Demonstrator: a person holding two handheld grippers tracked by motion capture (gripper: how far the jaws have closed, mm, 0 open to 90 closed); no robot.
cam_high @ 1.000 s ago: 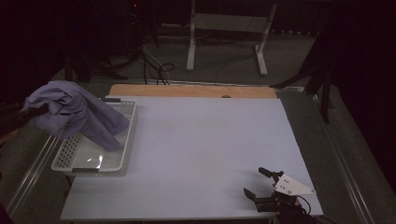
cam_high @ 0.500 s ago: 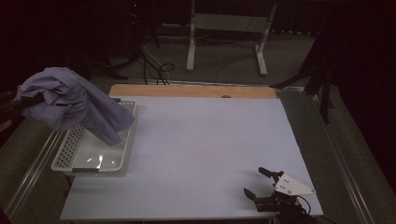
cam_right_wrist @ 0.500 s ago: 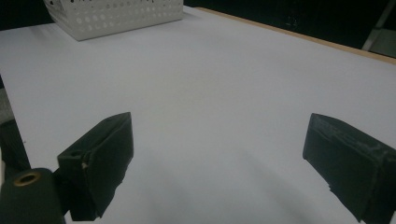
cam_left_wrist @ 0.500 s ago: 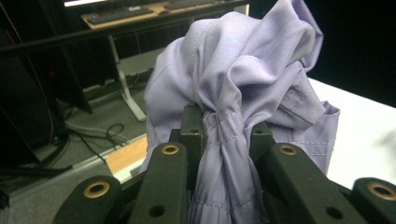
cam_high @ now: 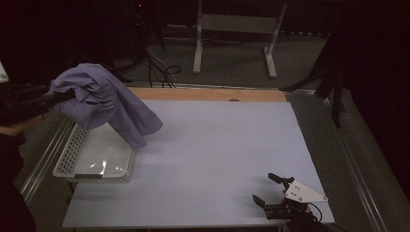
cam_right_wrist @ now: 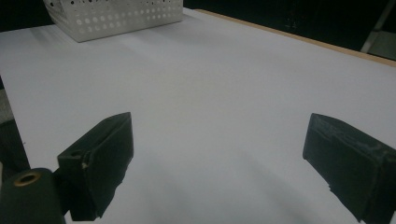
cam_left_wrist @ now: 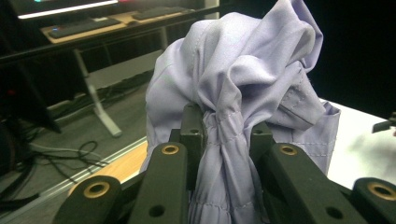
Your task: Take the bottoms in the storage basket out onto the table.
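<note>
Currently your left gripper (cam_left_wrist: 227, 133) is clamped on a bunched fold of the lilac shirt (cam_left_wrist: 243, 74); in the left gripper view the cloth is pinched tight between both pads, with the rest of the garment piled above and beyond the jaws. In the high view, the shirt (cam_high: 104, 101) hangs in the air from that gripper at the table's left edge, its lower tail draping over the far right corner of the white perforated basket (cam_high: 72, 150). The basket interior looks bare, so judge the garment as lifted out but not yet laid down; spreading or placing it on the table (cam_high: 217, 145) remains to be done.

Your right gripper (cam_high: 273, 189) rests near the front right corner of the table with its jaws wide apart and nothing between them, as the right gripper view confirms.

Note the clearances. The white surface between basket and right gripper is free for laying the shirt out. Keep the trailing hem away from the basket rim, where it may snag, and mind the metal rail (cam_high: 46, 154) along the left side and the wooden strip (cam_high: 208, 94) at the far edge
</note>
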